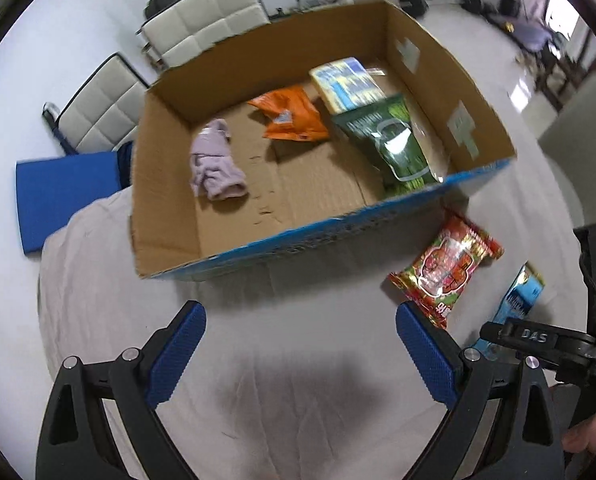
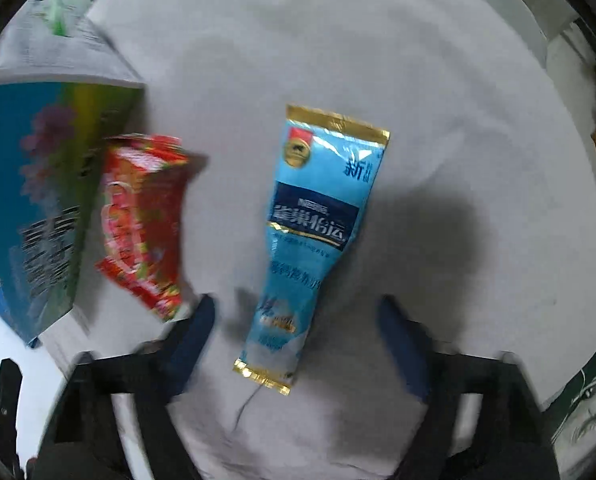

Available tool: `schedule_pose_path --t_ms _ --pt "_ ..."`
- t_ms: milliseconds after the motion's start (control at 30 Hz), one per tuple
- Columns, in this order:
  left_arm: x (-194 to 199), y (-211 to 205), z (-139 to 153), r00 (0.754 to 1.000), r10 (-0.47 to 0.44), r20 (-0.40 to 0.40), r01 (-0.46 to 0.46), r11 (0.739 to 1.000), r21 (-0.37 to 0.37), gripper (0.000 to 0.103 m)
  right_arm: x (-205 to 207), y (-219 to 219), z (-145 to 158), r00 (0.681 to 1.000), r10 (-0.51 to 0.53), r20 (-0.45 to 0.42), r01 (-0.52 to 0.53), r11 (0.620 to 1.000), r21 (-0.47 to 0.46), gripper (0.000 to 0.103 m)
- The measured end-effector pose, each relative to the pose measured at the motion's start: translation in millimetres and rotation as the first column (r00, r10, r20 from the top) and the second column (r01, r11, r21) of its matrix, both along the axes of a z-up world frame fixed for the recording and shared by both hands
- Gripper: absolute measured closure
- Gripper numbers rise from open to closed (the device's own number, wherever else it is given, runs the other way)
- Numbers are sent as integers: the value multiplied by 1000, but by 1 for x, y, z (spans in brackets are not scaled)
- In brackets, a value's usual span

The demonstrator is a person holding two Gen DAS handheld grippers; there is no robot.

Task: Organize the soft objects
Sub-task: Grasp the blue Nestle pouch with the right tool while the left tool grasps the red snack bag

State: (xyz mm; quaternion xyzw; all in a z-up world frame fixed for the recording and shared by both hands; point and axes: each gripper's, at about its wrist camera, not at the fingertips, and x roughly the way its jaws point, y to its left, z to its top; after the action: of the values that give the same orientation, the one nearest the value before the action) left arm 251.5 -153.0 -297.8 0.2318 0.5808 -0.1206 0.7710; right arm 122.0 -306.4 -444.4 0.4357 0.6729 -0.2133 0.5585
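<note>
Left gripper [image 1: 301, 342] fingers spread, empty, over the cloth-covered worktop [image 1: 98, 288]. Right gripper [image 2: 296, 330] fingers spread astride the blue sachet [image 2: 313, 240]. Red snack packet [image 1: 445, 270] just beside the cardboard box [image 1: 298, 242] holding a lilac cloth [image 1: 216, 164] and three packets.

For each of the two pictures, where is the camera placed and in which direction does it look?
Left wrist: sits on the left gripper, looks forward and down at the cardboard box; its open fingers and a bit of the person's hand show.
Right wrist: sits on the right gripper, looks down at the blue sachet on the white cloth; blurred open fingers show.
Shared: red snack packet, blue sachet, box, cloth.
</note>
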Motion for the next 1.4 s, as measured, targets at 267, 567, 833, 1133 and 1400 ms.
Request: schedule_pose_path --t_ms 267,567,833,1133,1400 --pt "0 -52 -41 986 -110 -128 115 993 29 5 6 -11 8 990 137 -21 -138 988 -62 76" --pt "3 -107 -105 925 -228 -302 242 970 7 5 -2 -36 13 968 235 -87 -244 963 -112 78" --pt "10 -130 -141 890 -266 -370 276 961 -25 6 3 -42 12 962 256 -97 -265 960 -96 78" --pt "-1 -124 -145 899 -246 -362 244 968 -54 46 18 -37 21 953 291 -89 -299 950 -94 79" --pt "-38 -75 -147 910 -156 -383 145 988 -60 53 23 -21 27 920 384 -78 -389 918 -72 79"
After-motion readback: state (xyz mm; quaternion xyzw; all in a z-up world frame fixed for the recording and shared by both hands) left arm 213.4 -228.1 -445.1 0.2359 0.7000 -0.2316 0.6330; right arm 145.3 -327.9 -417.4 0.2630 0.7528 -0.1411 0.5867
